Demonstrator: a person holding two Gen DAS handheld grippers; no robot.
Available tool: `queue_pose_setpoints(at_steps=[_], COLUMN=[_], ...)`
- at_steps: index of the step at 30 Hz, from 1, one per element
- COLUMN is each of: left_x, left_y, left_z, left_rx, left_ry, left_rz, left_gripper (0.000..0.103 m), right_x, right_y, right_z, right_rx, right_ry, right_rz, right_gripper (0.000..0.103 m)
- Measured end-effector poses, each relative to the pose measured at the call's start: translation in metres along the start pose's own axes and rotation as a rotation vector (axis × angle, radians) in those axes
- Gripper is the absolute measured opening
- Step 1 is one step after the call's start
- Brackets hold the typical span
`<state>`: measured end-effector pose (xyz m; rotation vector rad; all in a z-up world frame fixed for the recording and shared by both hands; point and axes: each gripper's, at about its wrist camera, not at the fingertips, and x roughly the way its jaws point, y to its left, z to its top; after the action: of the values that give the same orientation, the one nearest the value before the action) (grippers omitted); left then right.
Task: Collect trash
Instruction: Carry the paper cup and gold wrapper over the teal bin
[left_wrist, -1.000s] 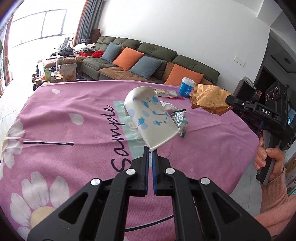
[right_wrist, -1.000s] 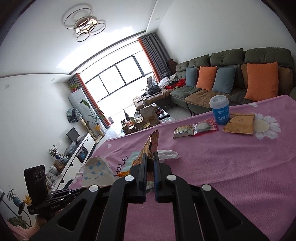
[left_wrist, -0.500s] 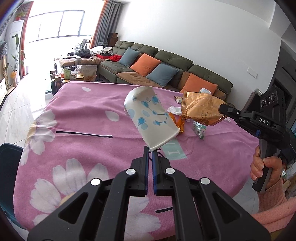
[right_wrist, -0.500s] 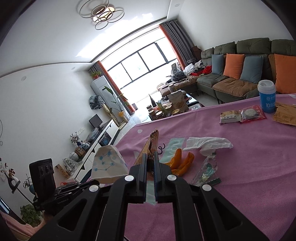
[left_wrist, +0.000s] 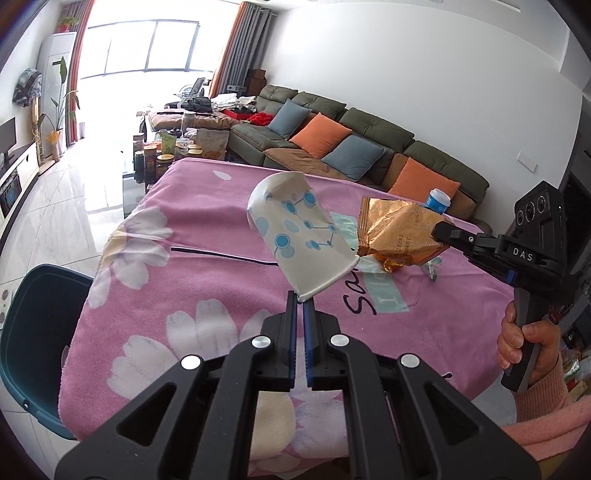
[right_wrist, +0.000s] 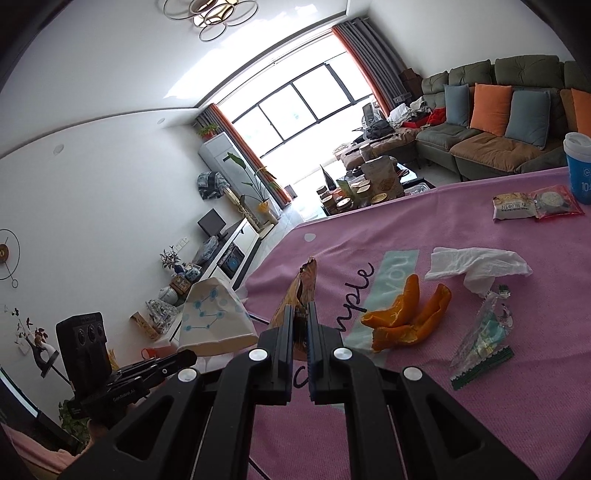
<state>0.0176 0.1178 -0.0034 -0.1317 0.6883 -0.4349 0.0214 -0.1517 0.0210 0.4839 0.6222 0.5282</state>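
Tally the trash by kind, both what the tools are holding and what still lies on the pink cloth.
Crushed white paper cup with blue dots, in left tool: 1
Crinkled gold foil snack bag, in right tool: 1
Orange peel pieces: 2
Crumpled white tissue: 1
Clear plastic wrapper with green edge: 1
Sealed snack packets: 2
Total: 8
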Motion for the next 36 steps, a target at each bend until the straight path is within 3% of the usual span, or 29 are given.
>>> queue_pose_setpoints(at_steps=[36], left_x=[-0.067], left_y=[0.042], left_z=[-0.016], left_rx=[-0.116], left_ry=[-0.046], left_rz=[0.164], left_gripper=[0.004], right_x=[0.077], right_y=[0.055], right_z=[0.002], right_rx=[-0.079], right_ry=[0.132], right_rz=[0.147], right_gripper=[0.005])
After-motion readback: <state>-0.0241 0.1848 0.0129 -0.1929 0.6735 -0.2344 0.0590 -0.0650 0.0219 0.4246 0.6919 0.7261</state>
